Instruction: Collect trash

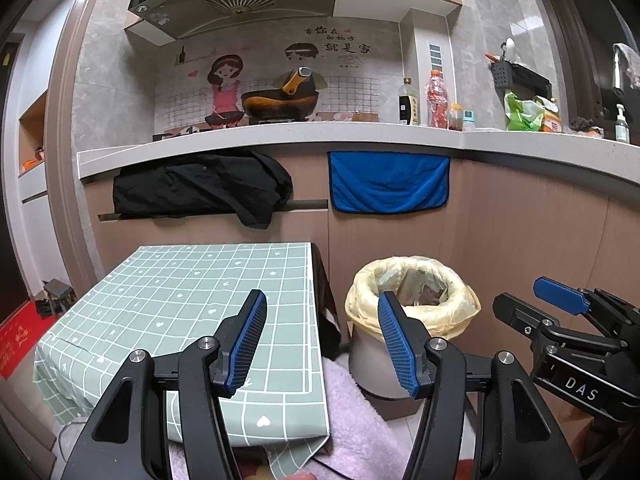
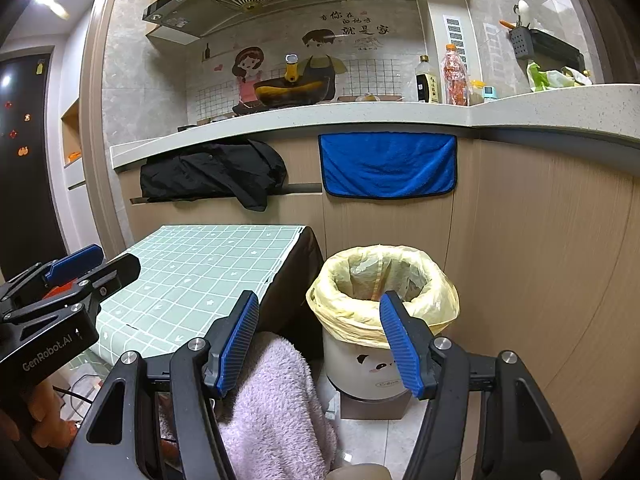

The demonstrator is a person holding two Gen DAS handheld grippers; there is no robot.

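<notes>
A white trash bin (image 1: pixel 374 372) lined with a yellow bag (image 1: pixel 412 292) stands on the floor right of a small table; it also shows in the right wrist view (image 2: pixel 360 364), with its bag (image 2: pixel 380 280). Some dark trash lies inside the bag. My left gripper (image 1: pixel 322 338) is open and empty, held above the table's right edge and the bin. My right gripper (image 2: pixel 316 340) is open and empty, in front of the bin. The right gripper also shows at the right of the left wrist view (image 1: pixel 560 296). The left gripper shows at the left of the right wrist view (image 2: pixel 76 264).
The small table (image 1: pixel 192 304) has a green checked cloth, also in the right wrist view (image 2: pixel 192 272). A pink fluffy towel (image 2: pixel 272 408) hangs below its near corner. Behind stand wood cabinets with a blue towel (image 1: pixel 388 184), a black garment (image 1: pixel 200 188) and a counter (image 1: pixel 360 132) with bottles.
</notes>
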